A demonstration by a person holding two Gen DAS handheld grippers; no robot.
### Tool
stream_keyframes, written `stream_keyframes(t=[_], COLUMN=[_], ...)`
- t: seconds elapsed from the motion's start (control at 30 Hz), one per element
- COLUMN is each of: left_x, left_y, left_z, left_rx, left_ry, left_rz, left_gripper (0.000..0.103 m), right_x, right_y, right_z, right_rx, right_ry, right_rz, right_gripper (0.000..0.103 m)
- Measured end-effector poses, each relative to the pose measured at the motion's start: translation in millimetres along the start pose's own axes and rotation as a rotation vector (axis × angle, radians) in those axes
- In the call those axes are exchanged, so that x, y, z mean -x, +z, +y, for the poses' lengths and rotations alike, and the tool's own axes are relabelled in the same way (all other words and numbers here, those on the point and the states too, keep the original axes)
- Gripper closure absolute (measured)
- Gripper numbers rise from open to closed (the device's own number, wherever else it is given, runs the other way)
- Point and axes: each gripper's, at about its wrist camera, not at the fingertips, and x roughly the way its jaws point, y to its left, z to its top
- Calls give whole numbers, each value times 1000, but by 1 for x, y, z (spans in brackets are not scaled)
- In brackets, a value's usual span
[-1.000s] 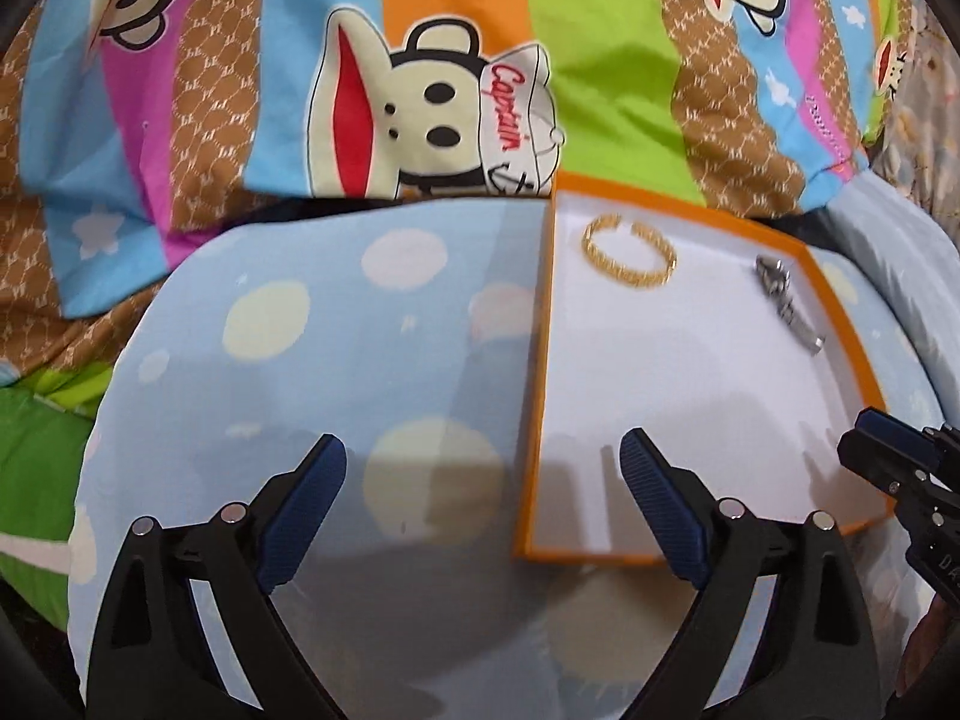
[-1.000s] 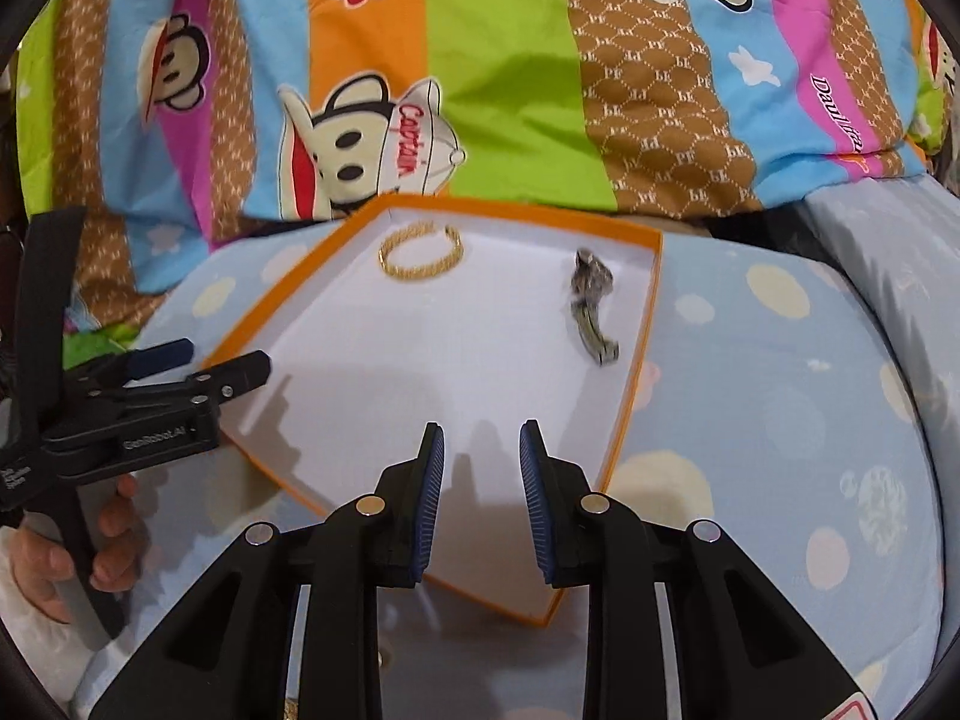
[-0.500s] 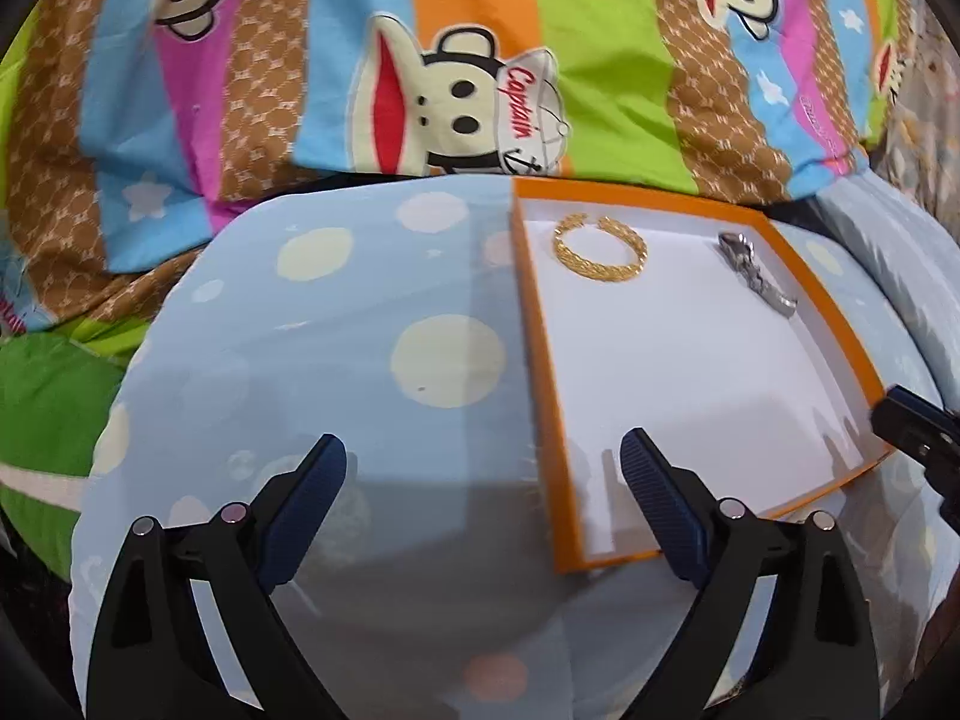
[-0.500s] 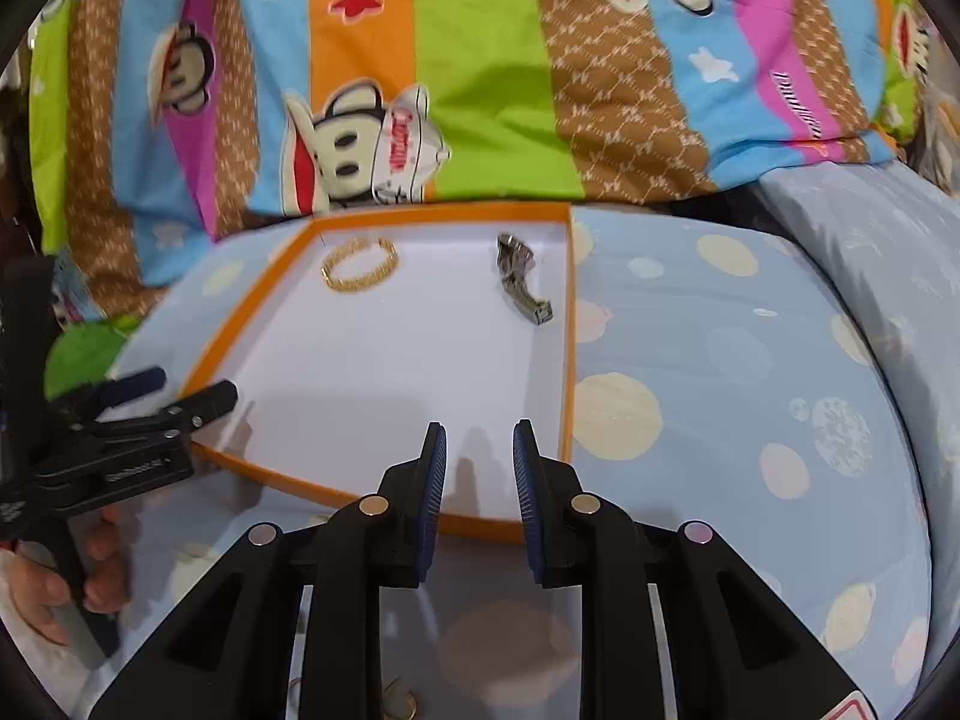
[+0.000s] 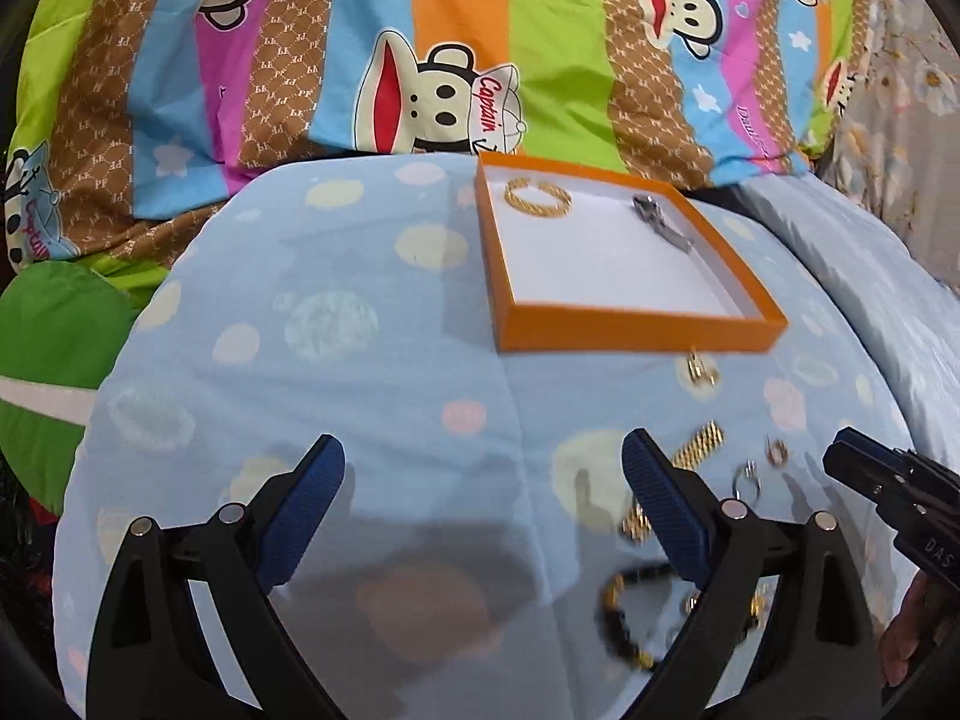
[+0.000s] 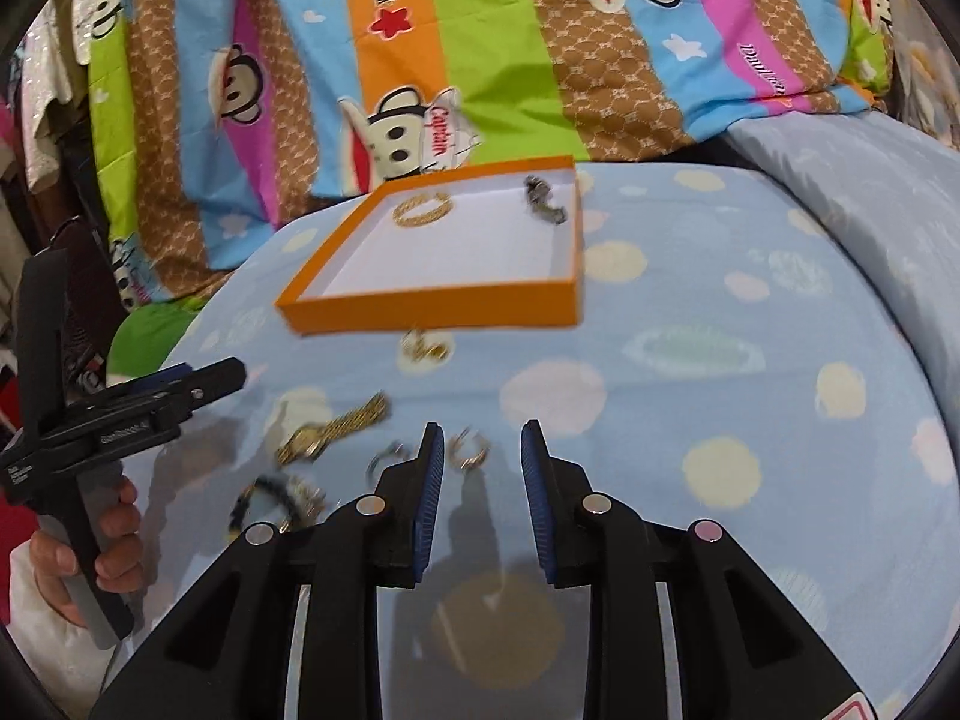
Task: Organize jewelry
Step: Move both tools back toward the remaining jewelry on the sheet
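Note:
An orange tray (image 5: 636, 324) (image 6: 432, 306) with a white floor lies on the blue dotted bedding. It holds a gold bracelet (image 5: 537, 198) (image 6: 422, 208) and a silver piece (image 5: 663, 222) (image 6: 545, 199). Loose jewelry lies in front of the tray: a gold earring (image 5: 701, 367) (image 6: 425, 345), a gold watch (image 6: 333, 429) (image 5: 699, 443), small rings (image 6: 468, 449) (image 5: 777, 451), and a black-and-gold bracelet (image 5: 624, 618) (image 6: 273, 498). My left gripper (image 5: 483, 507) is wide open and empty over the bedding. My right gripper (image 6: 483, 474) is slightly open and empty, just behind a small ring.
A bright striped monkey-print quilt (image 5: 420, 60) (image 6: 480, 60) is bunched behind the tray. A pale blue pillow (image 5: 870, 276) (image 6: 840, 168) lies to the right. The person's hand (image 6: 96, 558) holds the left gripper's handle.
Both grippers have pulled back from the tray toward me, bringing the loose jewelry into view. The right jaws have opened a little wider.

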Motion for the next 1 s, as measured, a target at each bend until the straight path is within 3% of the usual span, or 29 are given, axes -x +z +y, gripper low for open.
stream_keyframes(t=[0.2, 0.33, 0.6, 0.77, 1.0], left_x=[10, 5, 2, 3, 6], left_y=[-28, -38, -43, -45, -47], left_z=[1, -8, -29, -39, -45], left_rx=[9, -4, -96, -157, -182], left_ry=[-27, -75, -61, -53, -120], left_rz=[38, 89, 100, 88, 80], left_gripper=[12, 12, 13, 33, 61], right_x=[-2, -2, -6, -7, -7], right_y=[-23, -27, -24, -24, -23], right_z=[24, 32, 22, 25, 23], right_rx=[37, 56, 3, 15, 0], right_ry=[101, 87, 87, 76, 74], right_rz=[60, 56, 64, 65, 58], right_gripper=[77, 77, 77, 74, 71])
